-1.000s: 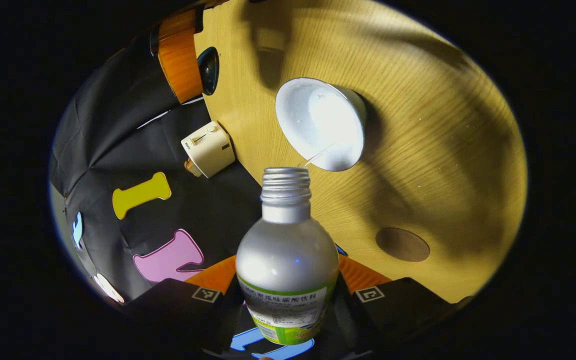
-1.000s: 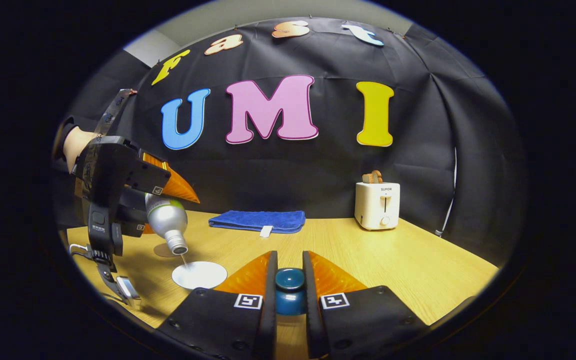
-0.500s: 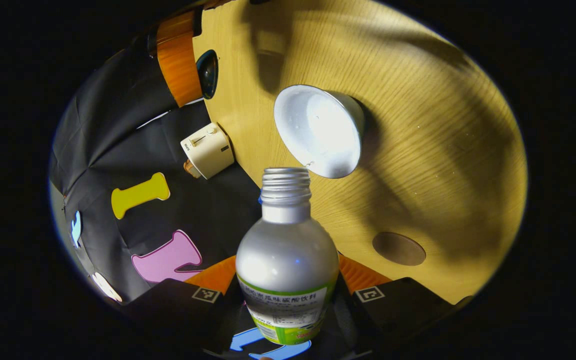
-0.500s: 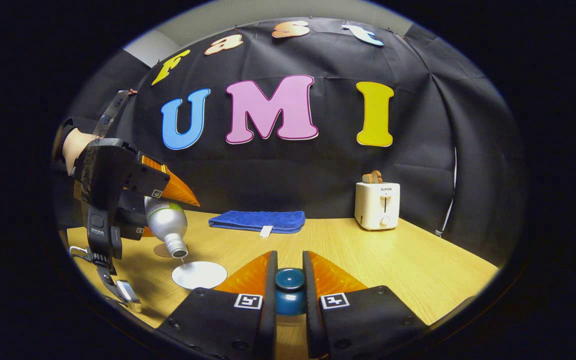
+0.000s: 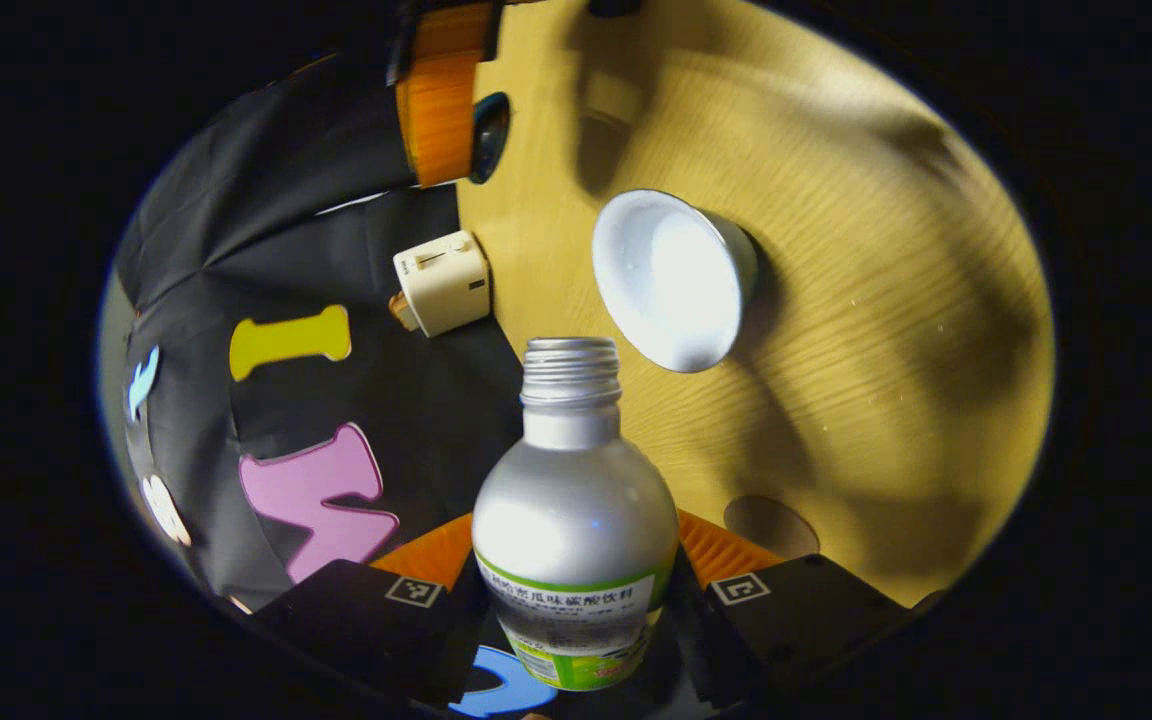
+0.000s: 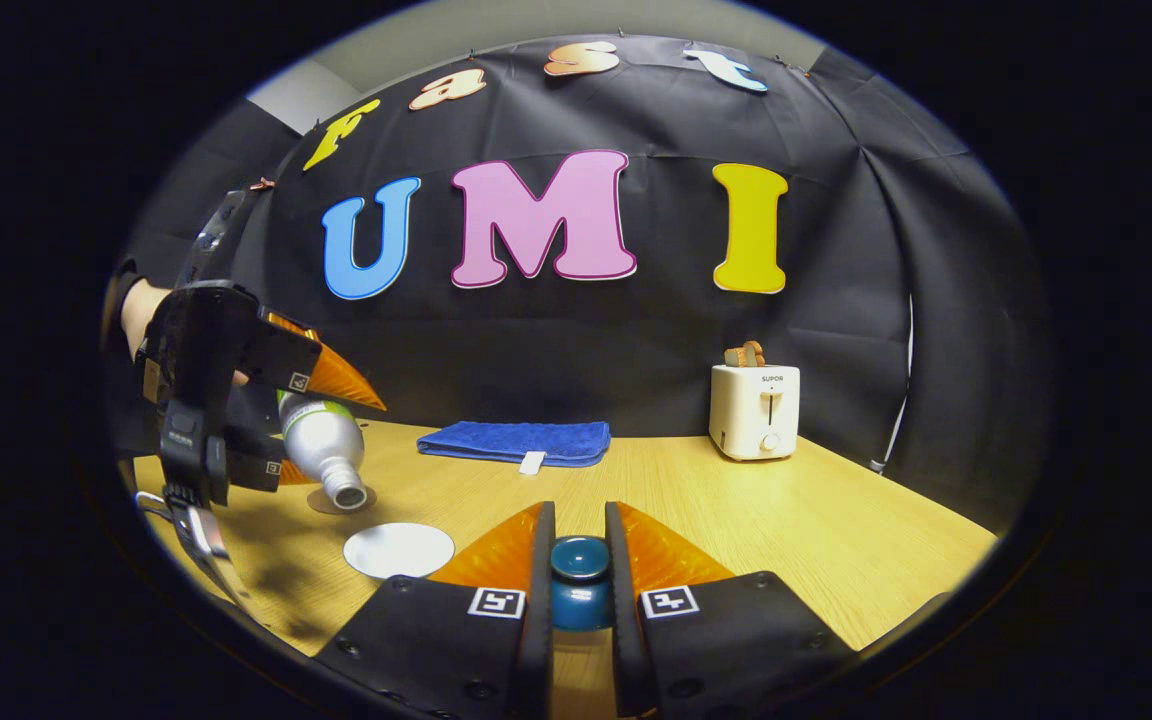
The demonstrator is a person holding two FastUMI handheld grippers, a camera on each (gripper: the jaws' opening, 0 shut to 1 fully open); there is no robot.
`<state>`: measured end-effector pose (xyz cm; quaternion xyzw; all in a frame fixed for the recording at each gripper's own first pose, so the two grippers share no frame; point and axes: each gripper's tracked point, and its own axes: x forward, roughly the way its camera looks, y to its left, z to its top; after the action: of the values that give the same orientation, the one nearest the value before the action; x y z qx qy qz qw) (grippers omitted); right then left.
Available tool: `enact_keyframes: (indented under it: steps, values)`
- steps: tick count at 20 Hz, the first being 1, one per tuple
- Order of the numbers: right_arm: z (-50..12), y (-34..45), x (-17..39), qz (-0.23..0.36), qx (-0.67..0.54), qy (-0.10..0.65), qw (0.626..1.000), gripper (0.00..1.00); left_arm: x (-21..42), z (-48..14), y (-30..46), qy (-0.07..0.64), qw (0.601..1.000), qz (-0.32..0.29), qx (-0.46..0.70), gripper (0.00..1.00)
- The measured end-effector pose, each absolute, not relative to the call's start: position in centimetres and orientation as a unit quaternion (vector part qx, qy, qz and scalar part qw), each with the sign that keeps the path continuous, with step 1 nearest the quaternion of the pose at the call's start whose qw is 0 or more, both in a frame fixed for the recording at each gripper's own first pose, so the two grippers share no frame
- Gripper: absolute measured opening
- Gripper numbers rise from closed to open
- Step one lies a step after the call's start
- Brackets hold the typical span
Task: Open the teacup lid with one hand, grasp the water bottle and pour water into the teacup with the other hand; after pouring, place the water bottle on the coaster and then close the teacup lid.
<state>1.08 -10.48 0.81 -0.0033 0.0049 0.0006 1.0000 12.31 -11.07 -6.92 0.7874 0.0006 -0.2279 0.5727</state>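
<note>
Silver metal with a green label, the water bottle (image 5: 573, 510) sits clamped between the fingers of the left gripper (image 5: 576, 600), tilted neck-down and uncapped. In the right gripper view the same bottle (image 6: 321, 450) hangs low over the tabletop (image 6: 736, 510), its mouth off to one side of the white teacup (image 6: 398, 550) rather than above it, and no stream shows. The cup stands open, so lid removal looks done, and pouring is judged finished or nearly so. The right gripper (image 6: 579, 570) is closed on the dark blue lid (image 6: 579, 575), held off the tabletop, well apart from the cup.

Left to do: set the bottle upright on the round brown coaster (image 5: 771, 525) — it lies near the cup, just behind the bottle's mouth in the right gripper view — then put the lid back.

Room is generous. The blue towel (image 6: 514, 441) and the toaster (image 6: 756, 410) sit far back by the wall, and bare wood lies around cup and coaster. The tabletop's near edge is close to the cup, so the lid's return path from the right seems the freer one.
</note>
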Motion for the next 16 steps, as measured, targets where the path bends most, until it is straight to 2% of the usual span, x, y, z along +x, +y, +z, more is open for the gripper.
enact_keyframes:
  steps: [5, 9, 12, 16]
  values:
    - [0.8, -10.5, 1.1, 0.001, -0.003, 0.005, 1.0, 0.28, 12.9, -5.2, -9.6, 0.012, 0.755, -0.203, 0.623, 0.82]
    - [0.9, -10.4, 1.2, 0.0, -0.003, 0.005, 1.0, 0.28, 13.2, -4.6, -7.2, 0.028, 0.901, -0.164, 0.402, 0.81]
    - [0.9, -10.5, 1.1, 0.001, -0.003, 0.005, 1.0, 0.28, 14.2, -3.5, -5.0, 0.011, 0.949, -0.121, 0.289, 0.81]
    - [0.8, -10.8, 1.2, -0.008, -0.003, 0.005, 1.0, 0.28, 14.8, -2.9, -3.4, -0.003, 0.984, -0.101, 0.143, 0.81]
